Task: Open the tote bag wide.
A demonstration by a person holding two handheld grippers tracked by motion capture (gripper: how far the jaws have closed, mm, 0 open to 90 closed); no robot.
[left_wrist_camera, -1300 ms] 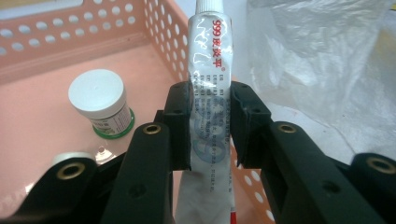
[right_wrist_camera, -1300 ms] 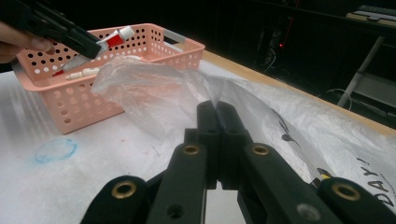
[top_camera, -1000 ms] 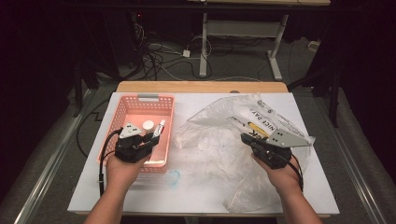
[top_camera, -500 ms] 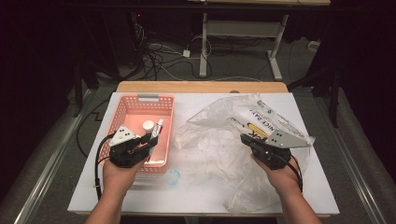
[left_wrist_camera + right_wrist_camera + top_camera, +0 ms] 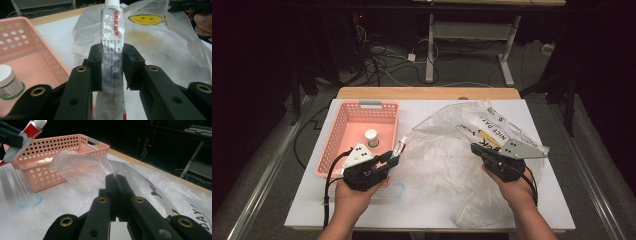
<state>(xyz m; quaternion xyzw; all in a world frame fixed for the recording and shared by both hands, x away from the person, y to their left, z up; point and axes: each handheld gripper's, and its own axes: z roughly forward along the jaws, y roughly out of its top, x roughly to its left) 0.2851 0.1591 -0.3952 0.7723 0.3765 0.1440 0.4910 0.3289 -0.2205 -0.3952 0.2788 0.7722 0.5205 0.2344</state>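
Observation:
My left gripper [image 5: 390,159] is shut on a clear ointment tube [image 5: 400,147] with red print and a white cap, held just past the right rim of the pink basket [image 5: 337,136]. In the left gripper view the tube [image 5: 112,35] stands upright between the jaws of that gripper [image 5: 112,67]. My right gripper [image 5: 475,149] is shut on a fold of the clear plastic bag [image 5: 447,150], lifting it slightly. In the right gripper view the bag [image 5: 80,168] rises from my shut gripper [image 5: 115,178], and the tube [image 5: 31,127] shows at top left.
A small white jar [image 5: 371,137] with a green label stands inside the basket, also seen as the jar [image 5: 7,82] in the left gripper view. A blue ring mark [image 5: 398,190] lies on the white table [image 5: 422,210]. The bag carries a yellow smiley face [image 5: 145,19].
My left gripper has drawn the tube out of the basket, moving right and slightly toward the person. The right gripper has stayed put, still holding the bag.

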